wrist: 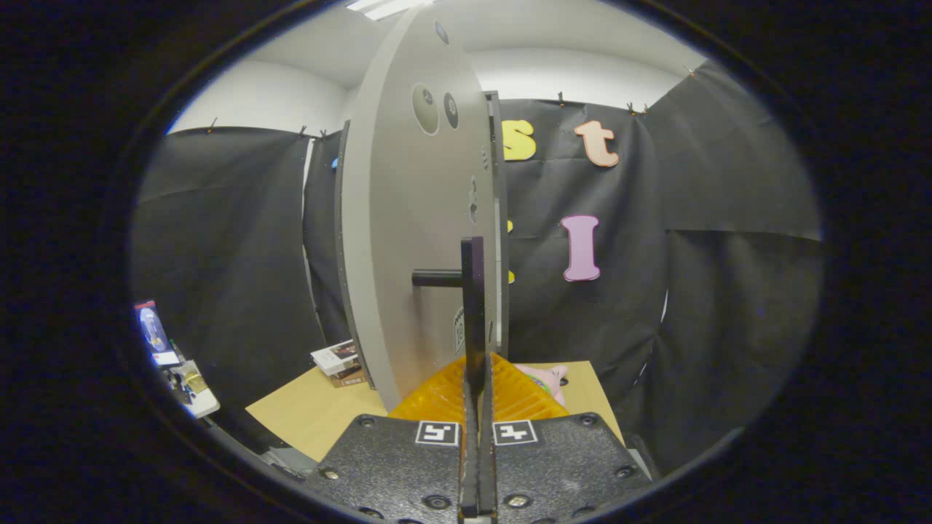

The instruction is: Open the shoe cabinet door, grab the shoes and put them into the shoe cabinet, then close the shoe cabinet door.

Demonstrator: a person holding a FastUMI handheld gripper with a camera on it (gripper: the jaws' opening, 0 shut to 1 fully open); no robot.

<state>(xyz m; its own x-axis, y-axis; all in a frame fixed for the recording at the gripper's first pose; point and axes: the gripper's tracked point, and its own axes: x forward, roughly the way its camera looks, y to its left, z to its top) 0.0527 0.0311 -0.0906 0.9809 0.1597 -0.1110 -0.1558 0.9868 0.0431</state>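
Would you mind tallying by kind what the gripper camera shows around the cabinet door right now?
Cabinet door: 1, edge-on just ahead of the fingers
Black handle on that door: 1, clamped in the shut gripper
Wooden table: 1
Stack of small boxes, on the table beside the door: 1
Pink soft toy, on the table beyond the fingers: 1
Total: 5

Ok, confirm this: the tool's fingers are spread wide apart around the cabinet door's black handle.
Not right. In the gripper view the tool has its fingers nearly together, pressing on the thin black handle of the cabinet door from both sides, not spread wide apart.
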